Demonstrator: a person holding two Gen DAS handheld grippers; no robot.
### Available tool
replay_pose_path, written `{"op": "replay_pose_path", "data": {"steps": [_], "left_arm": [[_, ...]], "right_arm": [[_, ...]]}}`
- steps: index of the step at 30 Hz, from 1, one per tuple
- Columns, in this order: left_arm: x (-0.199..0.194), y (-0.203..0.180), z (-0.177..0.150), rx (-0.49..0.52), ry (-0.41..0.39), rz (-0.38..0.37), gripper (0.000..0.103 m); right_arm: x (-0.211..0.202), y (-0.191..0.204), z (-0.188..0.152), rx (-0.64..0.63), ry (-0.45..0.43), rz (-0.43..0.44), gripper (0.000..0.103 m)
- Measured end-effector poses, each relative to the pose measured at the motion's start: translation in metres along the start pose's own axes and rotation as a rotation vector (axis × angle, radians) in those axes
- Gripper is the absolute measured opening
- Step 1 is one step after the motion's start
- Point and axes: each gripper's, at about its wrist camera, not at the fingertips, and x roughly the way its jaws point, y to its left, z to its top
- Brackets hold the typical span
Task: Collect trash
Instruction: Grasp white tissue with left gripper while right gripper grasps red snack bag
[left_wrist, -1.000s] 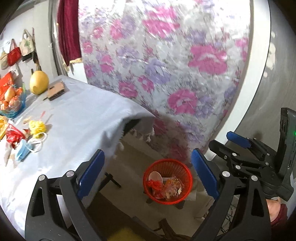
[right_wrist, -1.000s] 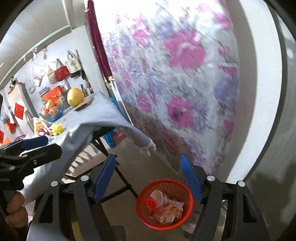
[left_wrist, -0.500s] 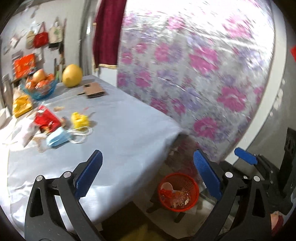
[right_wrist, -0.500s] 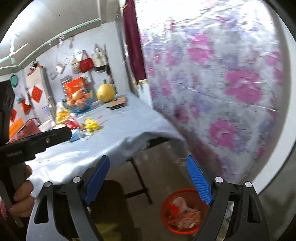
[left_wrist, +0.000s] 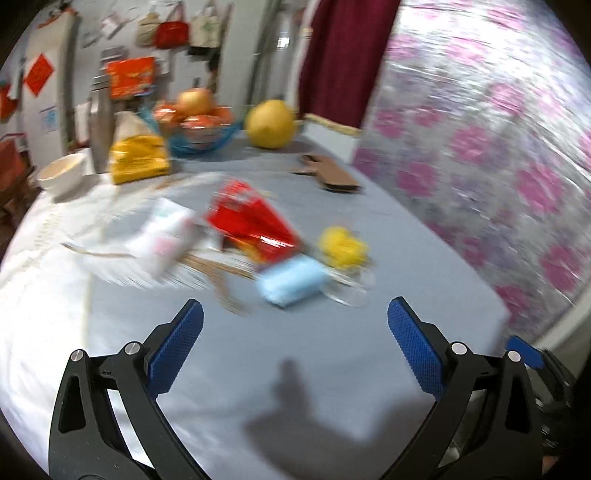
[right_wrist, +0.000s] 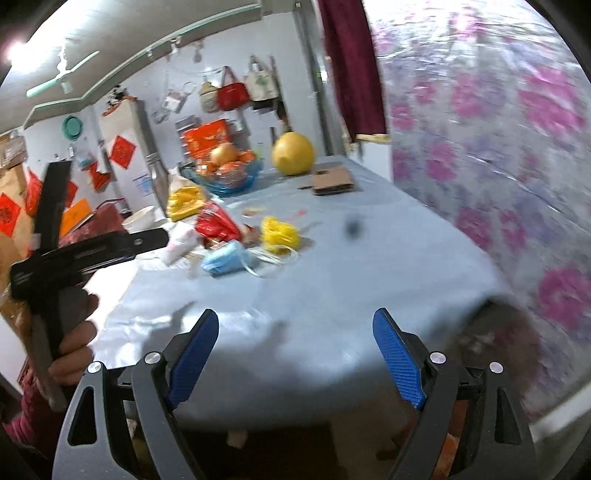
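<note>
Over the table (left_wrist: 258, 369), left gripper (left_wrist: 295, 347) spread wide, empty, short of mask (left_wrist: 290, 280) and wrapper (left_wrist: 251, 225). From the right view, right gripper (right_wrist: 295, 354) likewise agape, trash well ahead. Best approached low, straddling the mask, pinching cleanly.

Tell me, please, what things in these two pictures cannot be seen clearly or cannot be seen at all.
- Red wrapper, left wrist view: motion blur hides its print.
- White packet, left wrist view: smeared, kind unclear.
- Blue face mask, right wrist view: blurred, its ear loops hard to trace.
- Right gripper, left wrist view: cut off by the edge.
- Trash bin: in neither view.
</note>
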Motion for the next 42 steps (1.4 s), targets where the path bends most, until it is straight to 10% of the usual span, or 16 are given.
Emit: {"op": "replay_pose_path", "data": {"steps": [11, 18, 28, 36, 42], "left_arm": [[0.076, 0.106, 0.063, -0.052, 0.078, 0.097, 0.096], [0.098, 0.127, 0.057, -0.067, 0.142, 0.005, 0.096], [0.115, 0.122, 0.052, -0.037, 0.196, 0.075, 0.096], [0.124, 0.127, 0.051, -0.056, 0.216, 0.087, 0.065], [0.125, 0.118, 0.049, 0.009, 0.220, 0.095, 0.060]], "right_arm": [[0.071, 0.035, 0.049, -0.066, 0.029, 0.065, 0.088], [0.121, 0.057, 0.082, -0.119, 0.051, 0.100, 0.090], [0.186, 0.069, 0.114, -0.106, 0.067, 0.172, 0.091], [0.202, 0.051, 0.100, -0.035, 0.105, 0.199, 0.093], [0.202, 0.037, 0.102, 0.034, 0.098, 0.214, 0.093]]}}
